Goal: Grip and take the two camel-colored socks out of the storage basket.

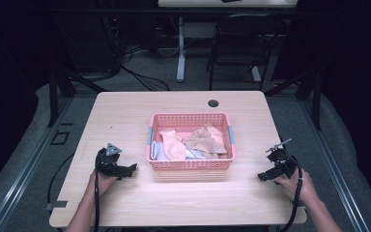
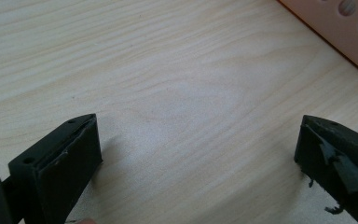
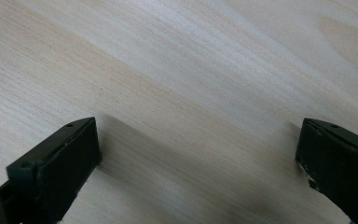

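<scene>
Left gripper (image 1: pixel 125 170) rests low over the table (image 1: pixel 125 111), held by the left hand (image 1: pixel 102 182) at the near-left area; its 2 jaws stand wide apart with nothing between them. In the left gripper view, bare wood grain lies between the jaws and the pink basket (image 2: pixel 340 32) wall crosses the upper right corner. Right gripper (image 1: pixel 266 176) sits at the near-right area, held by the right hand (image 1: pixel 300 186); its 2 jaws are likewise spread wide and empty over bare wood. Between the 2 grippers, the pink basket (image 1: pixel 191 164) stands at the table centre, apart from both. Crumpled cloths (image 1: pixel 193 143) in peach, tan and pale blue lie inside it. A black chair (image 1: pixel 241 38) stands on the floor beyond the far edge.
</scene>
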Available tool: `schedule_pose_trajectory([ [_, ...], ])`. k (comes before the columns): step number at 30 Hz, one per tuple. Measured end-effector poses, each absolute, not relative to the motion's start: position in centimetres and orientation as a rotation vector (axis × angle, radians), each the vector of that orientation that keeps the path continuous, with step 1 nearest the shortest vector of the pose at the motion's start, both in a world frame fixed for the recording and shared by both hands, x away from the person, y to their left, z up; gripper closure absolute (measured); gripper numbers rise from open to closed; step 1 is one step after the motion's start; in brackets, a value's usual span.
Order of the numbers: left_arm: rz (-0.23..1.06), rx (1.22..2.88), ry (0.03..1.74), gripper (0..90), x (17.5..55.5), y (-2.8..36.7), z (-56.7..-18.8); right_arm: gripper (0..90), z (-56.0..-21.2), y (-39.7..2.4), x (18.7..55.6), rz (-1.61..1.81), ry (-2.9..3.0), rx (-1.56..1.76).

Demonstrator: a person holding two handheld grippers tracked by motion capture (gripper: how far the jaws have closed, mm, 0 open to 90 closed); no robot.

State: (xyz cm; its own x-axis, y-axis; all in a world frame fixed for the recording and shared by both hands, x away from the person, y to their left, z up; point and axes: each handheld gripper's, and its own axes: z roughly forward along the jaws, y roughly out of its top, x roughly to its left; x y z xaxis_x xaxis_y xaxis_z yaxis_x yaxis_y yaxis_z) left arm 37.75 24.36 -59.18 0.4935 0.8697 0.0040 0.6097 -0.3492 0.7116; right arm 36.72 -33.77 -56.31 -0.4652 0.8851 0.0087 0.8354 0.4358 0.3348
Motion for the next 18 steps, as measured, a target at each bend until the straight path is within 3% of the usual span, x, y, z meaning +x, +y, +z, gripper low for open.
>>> schedule_pose_trajectory([
  [18, 0.512, 2.081, 1.217, 0.2, 37.7, 24.3, -59.2, 0.0, -56.0, -33.6, 37.8, 0.342, 2.569, 1.518],
])
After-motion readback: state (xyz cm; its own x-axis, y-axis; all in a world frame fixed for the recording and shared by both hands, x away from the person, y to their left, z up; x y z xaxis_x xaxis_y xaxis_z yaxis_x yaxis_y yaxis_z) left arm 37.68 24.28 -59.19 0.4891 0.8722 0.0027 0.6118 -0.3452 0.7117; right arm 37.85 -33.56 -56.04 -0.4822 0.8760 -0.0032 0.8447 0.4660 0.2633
